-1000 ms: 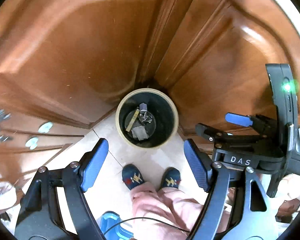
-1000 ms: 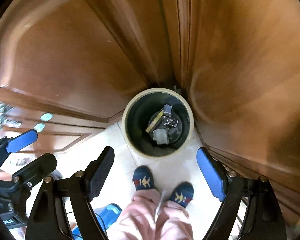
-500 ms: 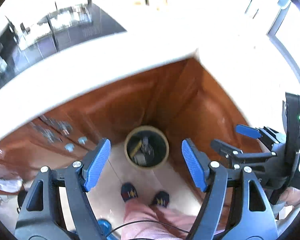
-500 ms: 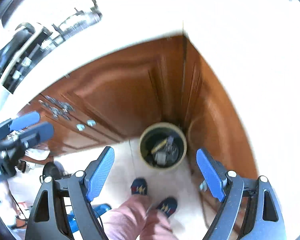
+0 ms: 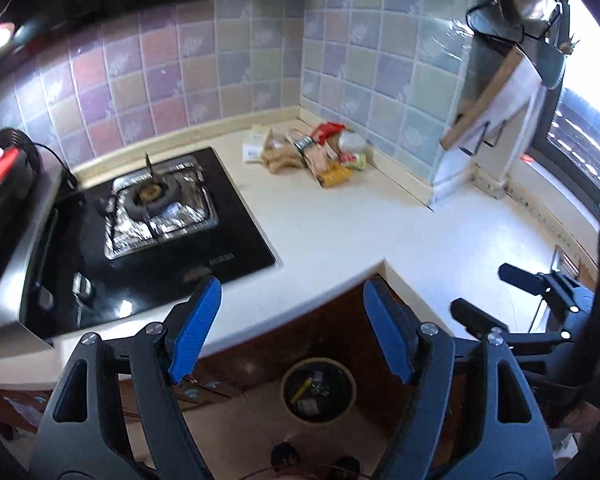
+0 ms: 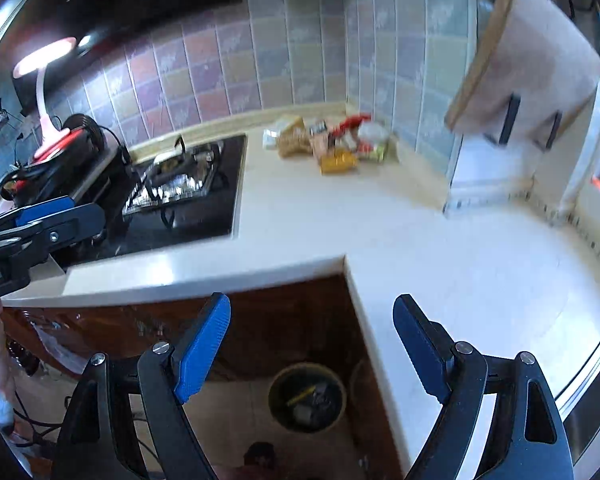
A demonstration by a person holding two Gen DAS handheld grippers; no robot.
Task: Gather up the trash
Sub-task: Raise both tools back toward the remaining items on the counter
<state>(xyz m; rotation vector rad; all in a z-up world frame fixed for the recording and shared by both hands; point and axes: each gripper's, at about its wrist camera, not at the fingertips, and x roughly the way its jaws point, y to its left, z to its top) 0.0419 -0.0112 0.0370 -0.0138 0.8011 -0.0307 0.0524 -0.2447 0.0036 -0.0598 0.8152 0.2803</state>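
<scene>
A heap of wrappers and packets [image 5: 314, 152] [image 6: 332, 144] lies in the far corner of the cream countertop [image 5: 340, 224] [image 6: 440, 256], against the tiled wall. Down on the floor stands a round bin [image 5: 318, 390] [image 6: 307, 397] with some trash inside, in the angle of the wooden cabinets. My left gripper [image 5: 294, 330] hangs open above the counter's front edge, nothing between its blue pads. My right gripper [image 6: 312, 346] is open and empty too, above the counter's inner corner. Each gripper shows at the side of the other's view.
A black gas hob [image 5: 148, 236] [image 6: 188, 196] with a foil-lined burner fills the counter's left part. A pink desk lamp [image 6: 44, 80] and dark gear stand beyond it. A wooden board [image 5: 488, 100] [image 6: 520, 60] leans on a rack at the right, by a window.
Both grippers have risen from low by the bin and cabinet doors to above the countertop. The bin has shrunk toward the bottom of both views, and the hob and wrapper heap have come into sight.
</scene>
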